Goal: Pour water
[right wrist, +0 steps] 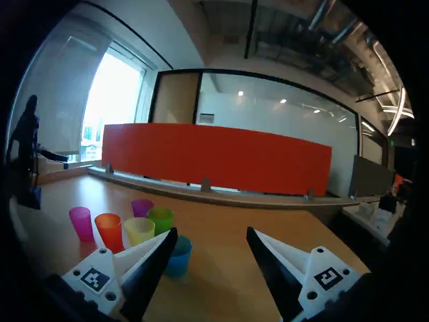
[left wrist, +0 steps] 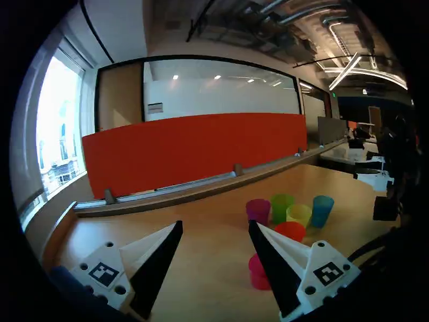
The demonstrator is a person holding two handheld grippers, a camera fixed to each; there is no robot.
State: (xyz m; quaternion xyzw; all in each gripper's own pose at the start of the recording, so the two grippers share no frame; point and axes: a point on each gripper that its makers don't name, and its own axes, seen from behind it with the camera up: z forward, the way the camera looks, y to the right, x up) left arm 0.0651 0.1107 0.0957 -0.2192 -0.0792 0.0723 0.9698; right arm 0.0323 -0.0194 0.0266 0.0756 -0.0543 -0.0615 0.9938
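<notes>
The left gripper (left wrist: 214, 224) is spread wide and holds nothing. The cups (left wrist: 298, 213) stand on the wooden table (left wrist: 214, 268) at about 2 o'clock (a pink cup (left wrist: 256, 273) is just beside one finger). The right gripper (right wrist: 212, 231) is also spread and empty, with a blue cup (right wrist: 179, 257) at 9 o'clock.

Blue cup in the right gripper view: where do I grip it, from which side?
Grip the blue cup across its side wall just below the rim, coming level from the near side with the open right gripper. It stands upright and narrows downward, so a high grip likely holds. The yellow cup and green cup stand behind it; its near side is free.
</notes>
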